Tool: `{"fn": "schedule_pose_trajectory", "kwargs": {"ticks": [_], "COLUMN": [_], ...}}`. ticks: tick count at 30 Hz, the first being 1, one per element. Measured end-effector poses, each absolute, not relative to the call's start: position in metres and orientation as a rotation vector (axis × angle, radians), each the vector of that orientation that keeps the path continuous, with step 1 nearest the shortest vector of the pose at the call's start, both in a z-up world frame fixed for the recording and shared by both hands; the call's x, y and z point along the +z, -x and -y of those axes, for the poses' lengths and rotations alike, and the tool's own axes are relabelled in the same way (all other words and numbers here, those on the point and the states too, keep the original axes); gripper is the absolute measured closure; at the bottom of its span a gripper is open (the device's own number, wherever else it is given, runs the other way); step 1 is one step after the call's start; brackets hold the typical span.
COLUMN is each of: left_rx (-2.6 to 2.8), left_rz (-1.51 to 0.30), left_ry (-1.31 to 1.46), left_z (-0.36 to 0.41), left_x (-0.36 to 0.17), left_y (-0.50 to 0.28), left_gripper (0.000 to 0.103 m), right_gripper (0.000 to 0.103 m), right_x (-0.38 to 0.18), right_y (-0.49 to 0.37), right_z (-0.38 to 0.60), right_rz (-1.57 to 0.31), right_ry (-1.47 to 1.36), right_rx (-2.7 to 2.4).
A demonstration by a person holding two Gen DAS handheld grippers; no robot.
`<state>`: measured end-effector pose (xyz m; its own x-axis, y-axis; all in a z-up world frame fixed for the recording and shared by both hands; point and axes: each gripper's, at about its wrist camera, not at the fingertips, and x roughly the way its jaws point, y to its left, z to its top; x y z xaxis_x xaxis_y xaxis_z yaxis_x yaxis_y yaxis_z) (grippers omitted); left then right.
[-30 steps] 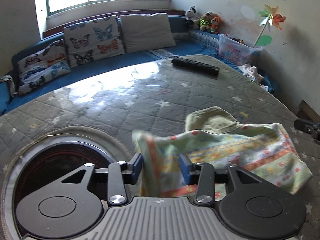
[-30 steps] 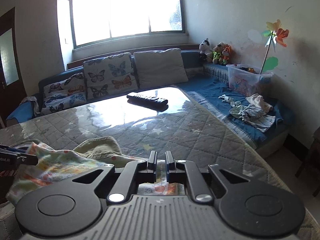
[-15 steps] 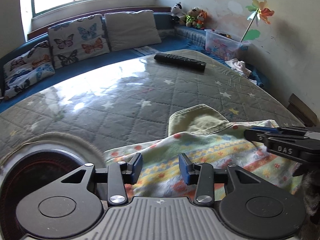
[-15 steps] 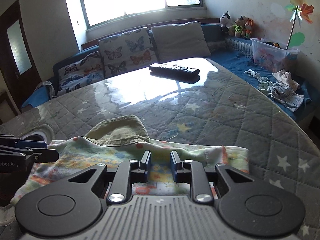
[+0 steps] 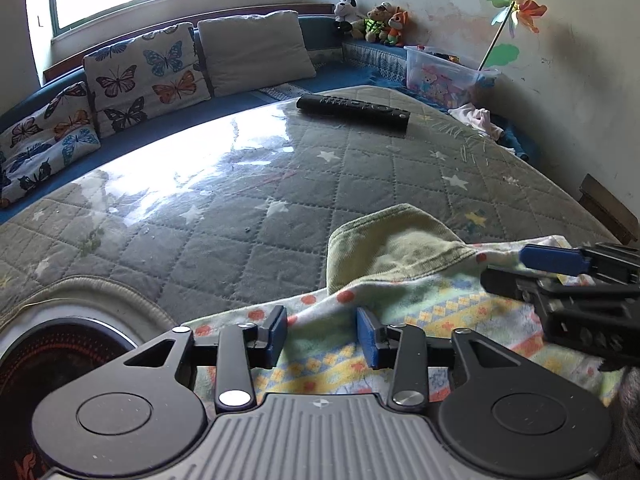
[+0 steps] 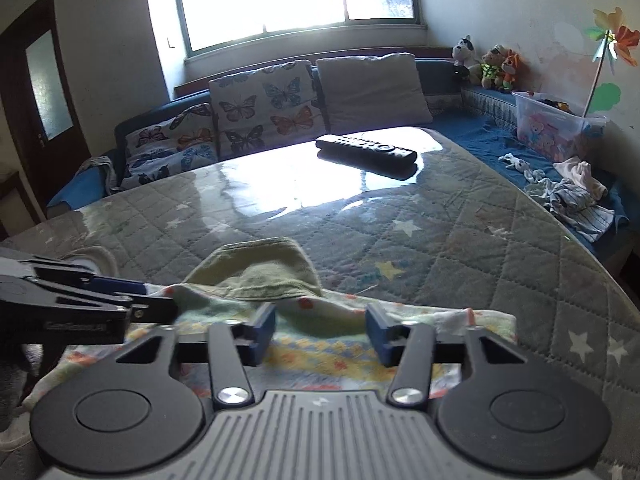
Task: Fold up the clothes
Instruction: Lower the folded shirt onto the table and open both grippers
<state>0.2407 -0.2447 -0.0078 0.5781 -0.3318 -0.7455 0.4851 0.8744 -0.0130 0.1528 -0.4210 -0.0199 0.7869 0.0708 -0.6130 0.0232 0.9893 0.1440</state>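
Observation:
A small garment [image 5: 420, 308] with a bright patterned print and an olive-green part [image 5: 392, 248] lies spread on the quilted table cover [image 5: 240, 220]. My left gripper [image 5: 322, 334] is low over its left end. Its jaws are opening, and a soft ridge of cloth lies between the blue pads, which do not press on it. In the right wrist view the same garment [image 6: 320, 344] lies under my right gripper [image 6: 320, 330], whose jaws are opening wide and grip nothing. Each gripper shows in the other's view: the right gripper [image 5: 508, 270] and the left gripper [image 6: 156, 298].
A black remote [image 5: 352, 110] lies at the table's far side. A dark round inset [image 5: 60, 352] sits at the near left corner. A blue sofa with butterfly cushions [image 6: 260, 112] wraps the table. Loose clothes [image 6: 572, 192] and a plastic box [image 6: 552, 128] lie on its right side.
The garment hung from both grippers, then came down flat on the table. The right jaws went from shut to wide apart, and the left pads no longer pinch the cloth.

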Motion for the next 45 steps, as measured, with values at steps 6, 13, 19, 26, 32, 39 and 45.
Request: {"fn": "schedule_pose_trajectory", "kwargs": {"ticks": [6,13,19,26,32,39,45], "left_rx": [-0.480,-0.475,-0.456,-0.434,-0.407,-0.400,-0.391], "left_rz": [-0.818,-0.820,-0.819,-0.814,-0.793,-0.785,-0.767], "left_ry": [-0.206,-0.217,-0.218,-0.189,-0.200,-0.183,-0.179], "left_z": [0.238,0.225,0.212,0.195,0.185,0.176,0.172], "left_x": [-0.002,0.001,0.000,-0.002,-0.004,-0.006,-0.003], "left_y": [-0.221,-0.192,-0.170,-0.148,-0.128,-0.105,-0.092], "left_gripper": [0.051,0.047,0.041,0.030,0.015,0.000,0.000], "right_gripper": [0.044,0.044,0.033,0.017,0.004,0.000,0.000], "right_x": [-0.018,-0.021,-0.024,-0.025,-0.023,-0.019,-0.022], "right_y": [-0.130,-0.099,-0.077,-0.060,-0.047,-0.034,-0.022], "right_z": [0.408,0.395,0.378,0.371,0.366,0.362,0.359], "right_rz": [-0.681,-0.687,-0.671,-0.660,-0.649,-0.634,-0.649], "right_ry": [-0.127,-0.118,-0.033,-0.055,-0.053,-0.048,-0.048], "right_rx": [0.051,0.049,0.019,0.005,-0.010,-0.036,-0.067]}}
